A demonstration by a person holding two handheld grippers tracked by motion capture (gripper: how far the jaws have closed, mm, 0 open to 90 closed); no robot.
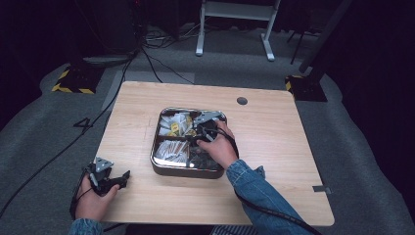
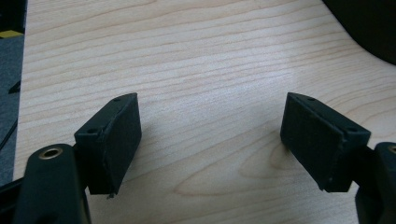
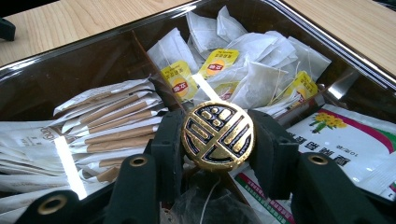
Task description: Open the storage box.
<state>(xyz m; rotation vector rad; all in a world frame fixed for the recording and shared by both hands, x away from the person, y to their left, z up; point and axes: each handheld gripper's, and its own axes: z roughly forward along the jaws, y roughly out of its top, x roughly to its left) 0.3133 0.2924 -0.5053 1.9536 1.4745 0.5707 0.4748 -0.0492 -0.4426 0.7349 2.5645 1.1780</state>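
Bystanders around the tray
Light wooden counter [image 1: 274, 147] on grey carpet [image 1: 29, 142]; black cables [image 1: 147, 54] trail past a white frame [image 1: 235, 19] behind.

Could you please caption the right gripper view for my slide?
Right claw shut on a round gold-and-black knob above a tray of tea bags.

High view looks down on the table [image 1: 274, 147]; gripper views sit close, sharing its wood.

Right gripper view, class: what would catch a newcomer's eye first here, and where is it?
A round gold-and-black knob sits clamped between the right gripper jaws, at the middle of a divided metal tray. Behind it lie tea bags with yellow tags; left of it, paper sticks. The left gripper rests open on bare wood.
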